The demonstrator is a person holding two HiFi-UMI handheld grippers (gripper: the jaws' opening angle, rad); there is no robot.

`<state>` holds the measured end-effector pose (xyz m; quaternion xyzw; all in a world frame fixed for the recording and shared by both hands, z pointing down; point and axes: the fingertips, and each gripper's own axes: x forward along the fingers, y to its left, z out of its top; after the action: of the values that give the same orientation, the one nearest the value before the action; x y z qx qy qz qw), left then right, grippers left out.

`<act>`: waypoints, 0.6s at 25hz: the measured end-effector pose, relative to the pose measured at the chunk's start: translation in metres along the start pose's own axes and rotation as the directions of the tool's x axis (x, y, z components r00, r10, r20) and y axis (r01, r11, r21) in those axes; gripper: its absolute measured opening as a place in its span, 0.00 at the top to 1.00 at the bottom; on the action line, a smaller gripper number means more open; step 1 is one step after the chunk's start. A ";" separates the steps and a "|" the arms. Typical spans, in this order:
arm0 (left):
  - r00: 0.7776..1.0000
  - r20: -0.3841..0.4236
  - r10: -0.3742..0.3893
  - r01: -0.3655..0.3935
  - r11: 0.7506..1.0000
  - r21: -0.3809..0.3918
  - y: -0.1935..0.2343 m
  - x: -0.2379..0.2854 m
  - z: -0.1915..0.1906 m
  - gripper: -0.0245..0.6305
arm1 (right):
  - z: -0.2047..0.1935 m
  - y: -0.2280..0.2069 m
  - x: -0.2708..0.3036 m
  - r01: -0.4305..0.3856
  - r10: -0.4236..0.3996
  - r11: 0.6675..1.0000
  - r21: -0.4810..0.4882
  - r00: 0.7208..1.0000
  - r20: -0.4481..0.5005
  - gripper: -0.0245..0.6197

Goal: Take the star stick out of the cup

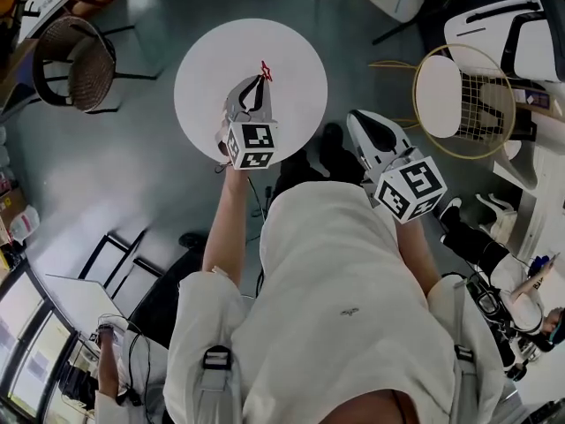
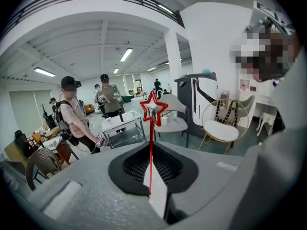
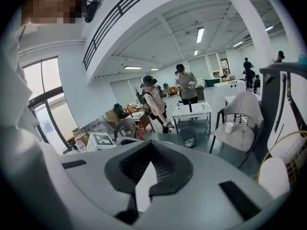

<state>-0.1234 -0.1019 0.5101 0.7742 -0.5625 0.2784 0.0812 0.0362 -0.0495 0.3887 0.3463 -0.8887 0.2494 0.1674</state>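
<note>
The left gripper [image 1: 258, 87] is clamped on the lower stem of the thin red stick with a hollow star top [image 2: 150, 152]. The star rises past the jaw tips, toward about 1 o'clock in the head view, above the round white table [image 1: 199, 95]. No cup shows on the bare tabletop around the gripper. The stick looks to me already out of it, though I cannot tell where the cup stands. To finish the step well, I would hold an even squeeze, because so slim a stem could pivot between the pads, and lift along the stick's own line without tipping the star. The right gripper [image 1: 360, 122], at 3 o'clock of the left one, has its jaws together on nothing and hangs past the table's rim.

The brown woven round-backed chair [image 1: 84, 64] stands well apart at 9 o'clock of the table. Grey floor [image 1: 150, 175] lies open at 7 o'clock. The gold-wire chair with a white round seat [image 1: 439, 95] stands near the right gripper at 2 o'clock, the tighter side.
</note>
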 end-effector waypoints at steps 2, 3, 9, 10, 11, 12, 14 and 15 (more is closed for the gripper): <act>1.000 0.018 0.007 -0.007 1.000 -0.024 0.002 -0.010 0.005 0.93 | 0.001 0.005 0.002 -0.012 0.012 1.000 -0.006 1.000 0.009 0.95; 1.000 0.026 0.010 -0.009 0.999 -0.035 0.003 -0.015 0.008 0.93 | 0.002 0.008 0.003 -0.019 0.019 1.000 -0.009 1.000 0.013 0.95; 0.997 0.073 0.027 -0.019 0.994 -0.106 0.011 -0.046 0.019 0.93 | 0.007 0.025 0.011 -0.057 0.059 0.998 -0.032 0.998 0.038 0.95; 0.996 0.083 0.033 -0.023 0.993 -0.112 0.012 -0.052 0.022 0.93 | 0.007 0.027 0.011 -0.063 0.065 0.997 -0.036 0.997 0.042 0.95; 0.995 0.096 0.040 -0.028 0.993 -0.119 0.012 -0.057 0.024 0.93 | 0.007 0.029 0.012 -0.069 0.071 0.997 -0.039 0.996 0.045 0.95; 0.993 0.110 0.048 -0.034 0.991 -0.126 0.012 -0.062 0.028 0.93 | 0.006 0.030 0.013 -0.075 0.077 0.996 -0.041 0.996 0.047 0.95; 0.989 0.136 0.064 -0.044 0.989 -0.144 0.012 -0.074 0.035 0.93 | 0.007 0.031 0.014 -0.087 0.089 0.995 -0.043 0.995 0.050 0.95; 0.987 0.148 0.070 -0.046 0.987 -0.157 0.012 -0.079 0.038 0.93 | 0.007 0.032 0.015 -0.092 0.094 0.995 -0.043 0.994 0.050 0.95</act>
<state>-0.1383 -0.0576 0.4344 0.7680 -0.6091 0.1766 0.0889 0.0026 -0.0415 0.3798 0.3073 -0.9129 0.2295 0.1396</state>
